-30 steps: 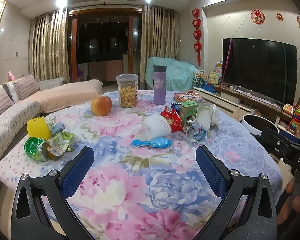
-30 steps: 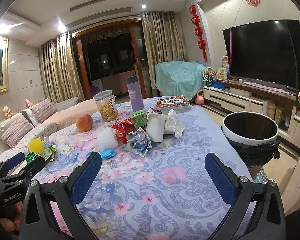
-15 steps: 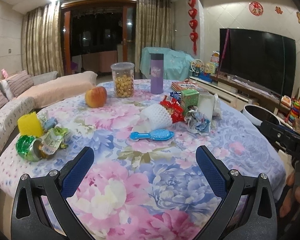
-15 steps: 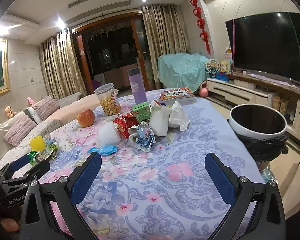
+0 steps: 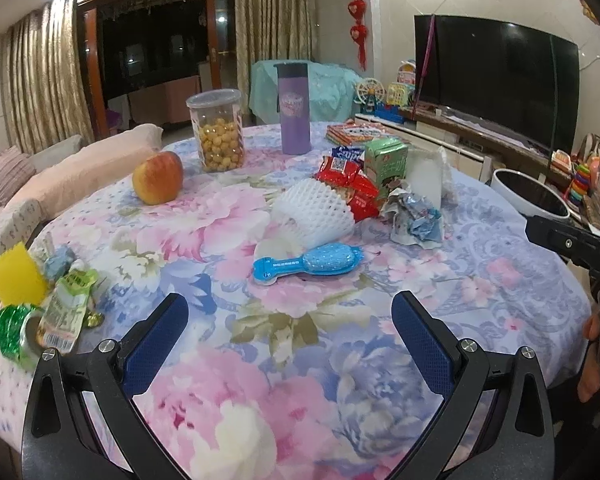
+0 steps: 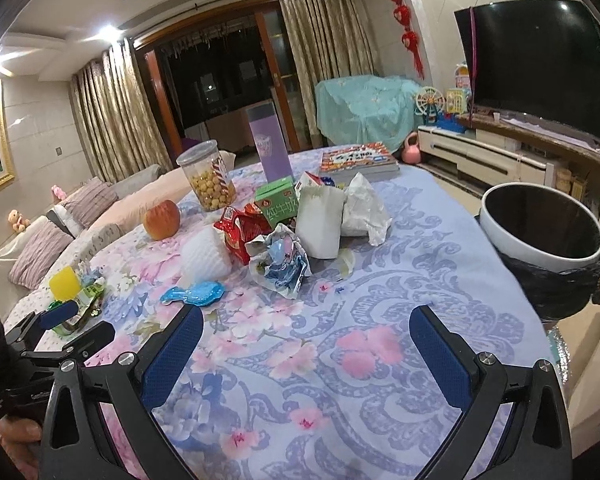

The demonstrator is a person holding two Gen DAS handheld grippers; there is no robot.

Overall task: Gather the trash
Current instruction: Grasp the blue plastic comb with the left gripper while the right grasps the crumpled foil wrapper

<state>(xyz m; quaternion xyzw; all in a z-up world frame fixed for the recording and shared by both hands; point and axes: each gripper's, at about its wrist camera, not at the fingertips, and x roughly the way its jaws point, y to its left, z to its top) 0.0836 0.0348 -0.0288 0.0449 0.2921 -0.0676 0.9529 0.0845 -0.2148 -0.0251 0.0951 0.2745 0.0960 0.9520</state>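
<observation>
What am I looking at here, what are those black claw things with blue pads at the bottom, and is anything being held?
There is no robot. A person holds a two-finger gripper in each hand, and each carries a wide-angle camera looking forward along its fingers. One picture comes from the left gripper, the other from the right gripper. Both are open and hold nothing.

Ahead is a round table under a floral tablecloth. On it lie trash and household things: a crumpled foil wrapper, red snack packets, a green drink carton, a white foam fruit net, plus an apple, a jar of snack balls, a purple flask and a blue brush. Beside the table stands a bin lined with a black bag.
</observation>
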